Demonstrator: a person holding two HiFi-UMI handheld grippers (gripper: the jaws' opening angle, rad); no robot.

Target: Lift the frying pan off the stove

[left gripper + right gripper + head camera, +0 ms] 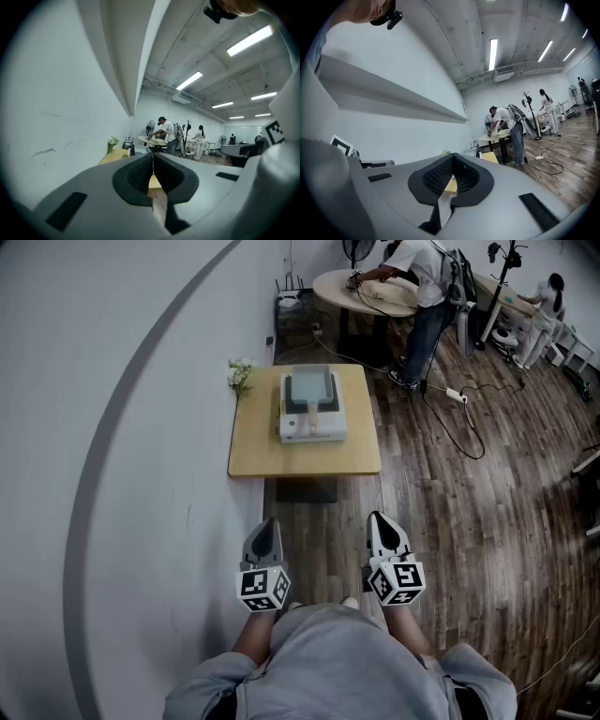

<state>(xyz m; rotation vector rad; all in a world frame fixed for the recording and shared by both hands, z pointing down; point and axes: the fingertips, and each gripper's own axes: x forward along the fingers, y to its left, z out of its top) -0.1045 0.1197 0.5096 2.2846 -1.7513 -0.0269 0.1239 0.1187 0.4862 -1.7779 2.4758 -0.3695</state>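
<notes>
Both side by side, pointing forward; left gripper point(269, 522) jaws together; right gripper point(377, 517) jaws together

Two grippers here, left gripper point(266, 523) and right gripper point(379, 518); one table point(305, 457), one stove point(313, 424), one frying pan point(311, 388), one flower bunch point(240, 373), and two people point(424, 282) at one o'clock.

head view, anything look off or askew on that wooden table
Nothing stands out. The frying pan sits square on the white stove, which is lined up with the wooden table. The flowers sit at its far left corner. Nothing looks spilled.
</notes>
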